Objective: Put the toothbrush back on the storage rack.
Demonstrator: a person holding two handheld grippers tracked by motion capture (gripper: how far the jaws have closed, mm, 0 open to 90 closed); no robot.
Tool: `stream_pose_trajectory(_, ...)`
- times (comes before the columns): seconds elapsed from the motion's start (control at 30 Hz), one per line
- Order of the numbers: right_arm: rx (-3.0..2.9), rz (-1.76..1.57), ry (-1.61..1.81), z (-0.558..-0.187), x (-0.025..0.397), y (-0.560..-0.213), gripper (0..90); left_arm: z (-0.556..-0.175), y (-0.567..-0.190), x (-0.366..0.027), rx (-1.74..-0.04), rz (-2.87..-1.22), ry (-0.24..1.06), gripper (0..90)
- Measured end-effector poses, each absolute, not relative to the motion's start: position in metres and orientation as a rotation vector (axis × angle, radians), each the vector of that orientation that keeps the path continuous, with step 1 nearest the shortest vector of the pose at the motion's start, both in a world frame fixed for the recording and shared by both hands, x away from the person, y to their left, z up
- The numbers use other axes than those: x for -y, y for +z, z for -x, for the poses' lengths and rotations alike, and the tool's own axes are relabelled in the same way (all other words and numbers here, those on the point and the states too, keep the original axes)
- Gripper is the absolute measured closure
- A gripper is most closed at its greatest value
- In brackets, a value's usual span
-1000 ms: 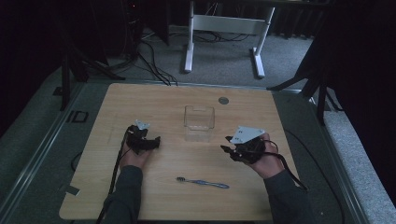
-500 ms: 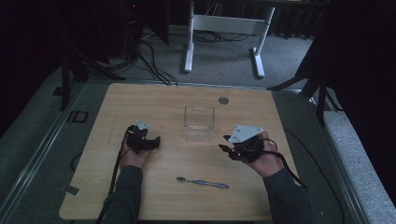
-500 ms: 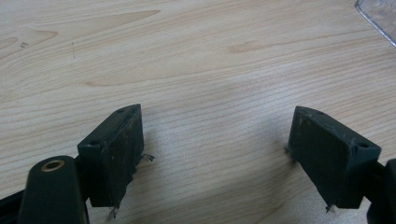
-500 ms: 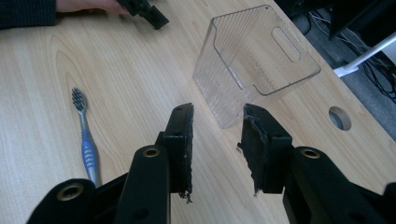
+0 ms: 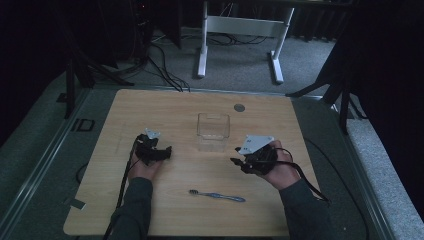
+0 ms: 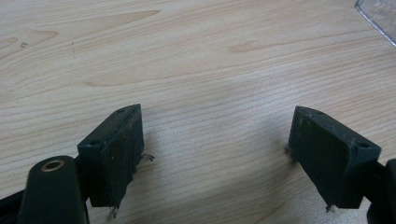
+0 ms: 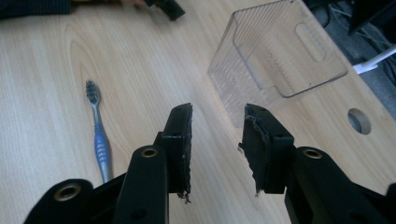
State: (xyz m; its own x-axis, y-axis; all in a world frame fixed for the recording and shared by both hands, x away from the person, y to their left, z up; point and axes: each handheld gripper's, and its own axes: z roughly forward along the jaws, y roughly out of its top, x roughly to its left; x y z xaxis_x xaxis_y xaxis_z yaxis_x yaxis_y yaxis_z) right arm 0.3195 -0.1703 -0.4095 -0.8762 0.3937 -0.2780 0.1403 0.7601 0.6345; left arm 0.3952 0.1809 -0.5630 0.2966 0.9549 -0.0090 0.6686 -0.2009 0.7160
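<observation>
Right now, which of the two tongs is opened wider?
The left tongs: its jaws stand far apart over bare table, while the right tongs shows a narrow gap.

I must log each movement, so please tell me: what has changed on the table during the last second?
Nothing has visibly changed. Both grippers, left and right, rest open on the table as before; the toothbrush and clear bin lie untouched.

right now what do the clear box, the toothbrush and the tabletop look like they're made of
Clear box: likely rigid clear plastic, glossy, with fine ribbing on its walls and a moulded handle slot. Toothbrush: probably plastic, grey with a blue ridged grip, dark bristles. Tabletop: pale wood or wood-look laminate, matte; grain lines show, real or printed I can't tell.
</observation>
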Motion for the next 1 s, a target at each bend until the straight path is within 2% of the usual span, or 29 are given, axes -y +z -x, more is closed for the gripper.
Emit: stream_pose_trajectory(1.0,-2.69,-0.376,0.764,-0.317,0.152,-0.423,63.8,-0.395,-0.563,-0.181,-1.444,-1.952,0.598,18.6)
